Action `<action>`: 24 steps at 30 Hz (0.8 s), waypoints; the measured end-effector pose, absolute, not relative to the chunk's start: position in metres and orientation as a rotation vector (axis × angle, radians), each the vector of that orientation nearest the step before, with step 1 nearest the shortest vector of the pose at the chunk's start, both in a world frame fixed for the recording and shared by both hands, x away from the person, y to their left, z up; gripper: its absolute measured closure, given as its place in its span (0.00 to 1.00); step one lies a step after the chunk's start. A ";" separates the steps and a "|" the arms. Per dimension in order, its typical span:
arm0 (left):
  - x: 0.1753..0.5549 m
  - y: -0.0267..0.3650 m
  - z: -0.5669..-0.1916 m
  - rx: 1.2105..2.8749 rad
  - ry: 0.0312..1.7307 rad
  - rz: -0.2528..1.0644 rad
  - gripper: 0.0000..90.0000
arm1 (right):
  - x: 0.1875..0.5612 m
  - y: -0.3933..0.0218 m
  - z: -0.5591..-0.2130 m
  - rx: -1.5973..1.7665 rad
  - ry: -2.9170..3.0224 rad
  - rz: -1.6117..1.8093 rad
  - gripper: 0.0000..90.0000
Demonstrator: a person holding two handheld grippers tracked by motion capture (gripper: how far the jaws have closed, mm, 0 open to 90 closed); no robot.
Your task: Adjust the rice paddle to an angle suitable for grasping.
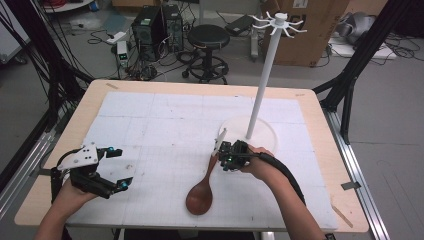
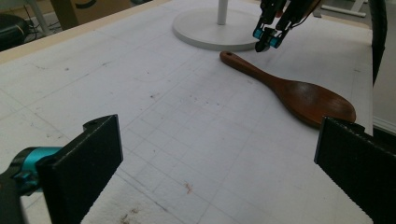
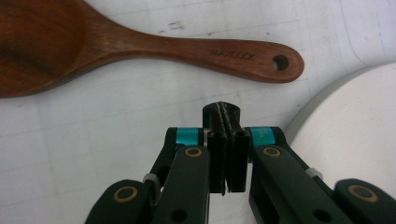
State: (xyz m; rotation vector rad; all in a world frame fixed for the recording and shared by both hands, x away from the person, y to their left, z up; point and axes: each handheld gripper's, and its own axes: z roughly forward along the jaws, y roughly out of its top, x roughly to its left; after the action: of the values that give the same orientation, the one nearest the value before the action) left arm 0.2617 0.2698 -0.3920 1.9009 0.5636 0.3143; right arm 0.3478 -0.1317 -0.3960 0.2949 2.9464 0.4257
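Note:
A dark wooden spoon (image 1: 202, 192) lies flat on the white gridded mat, bowl toward the front edge and handle pointing at the stand. Its handle end (image 3: 275, 63) has a small hole. My right gripper (image 1: 227, 157) hovers just beside that handle end, jaws pressed together with nothing between them (image 3: 223, 114). From the left gripper view the spoon (image 2: 299, 93) and the right gripper (image 2: 267, 41) sit across the mat. My left gripper (image 1: 117, 167) rests at the front left, jaws wide apart and empty (image 2: 215, 163).
A tall white stand with hooks on top (image 1: 277, 20) rises from a round white base (image 1: 265, 137) right next to the right gripper. A wooden table rim (image 1: 70, 125) frames the mat. Stool, computers and boxes stand on the floor beyond.

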 end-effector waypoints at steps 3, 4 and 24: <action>0.262 0.270 -0.392 1.901 0.568 0.314 0.02 | 0.353 -0.130 -0.399 0.320 2.950 0.406 0.99; 0.262 0.270 -0.393 1.902 0.568 0.311 0.02 | 0.356 -0.129 -0.403 0.330 2.950 0.392 0.99; 0.263 0.270 -0.394 1.908 0.567 0.307 0.02 | 0.366 -0.101 -0.410 0.310 2.966 0.311 0.99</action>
State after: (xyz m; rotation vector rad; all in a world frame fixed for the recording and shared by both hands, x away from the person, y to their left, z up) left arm 0.2631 0.2700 -0.3939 1.9078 0.5674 0.3069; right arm 0.3660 -0.1006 -0.4102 0.3102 2.9655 0.3110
